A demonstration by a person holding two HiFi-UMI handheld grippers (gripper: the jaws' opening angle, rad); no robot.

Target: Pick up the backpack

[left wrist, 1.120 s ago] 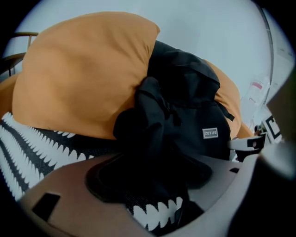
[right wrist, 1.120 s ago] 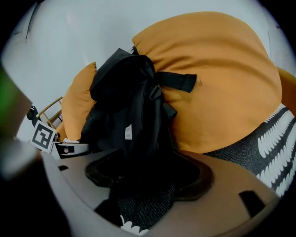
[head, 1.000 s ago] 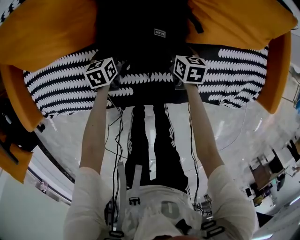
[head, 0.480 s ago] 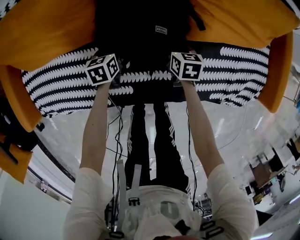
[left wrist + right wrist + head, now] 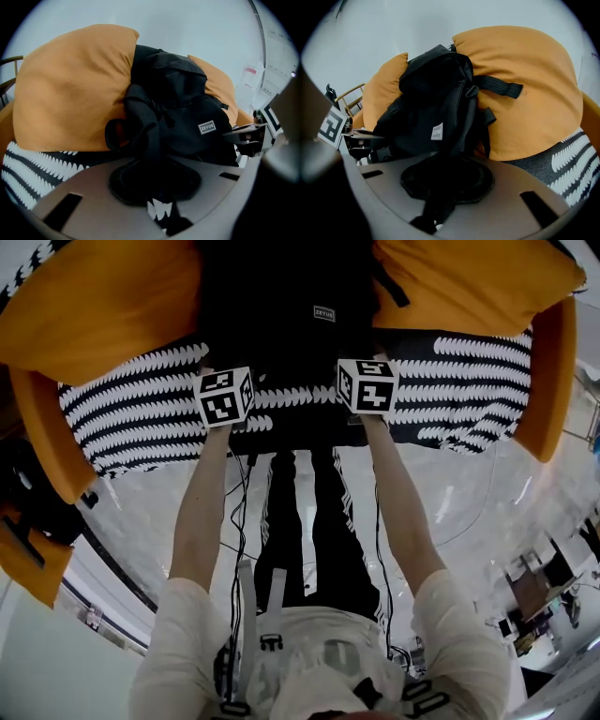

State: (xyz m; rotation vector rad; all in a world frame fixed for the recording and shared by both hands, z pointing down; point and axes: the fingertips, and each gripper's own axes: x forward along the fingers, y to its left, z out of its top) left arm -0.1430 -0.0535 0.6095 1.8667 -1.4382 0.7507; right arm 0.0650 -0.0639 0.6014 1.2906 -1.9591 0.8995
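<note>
Striped seat [image 5: 122,418], orange cushions [image 5: 94,306]; left gripper [image 5: 154,187], right gripper [image 5: 443,183], jaws just closed on backpack [image 5: 281,296] (tips hidden)

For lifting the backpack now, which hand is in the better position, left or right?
Neither clearly: the left gripper and the right gripper have both just closed on the backpack, one at each lower side. Probably lift with both.
</note>
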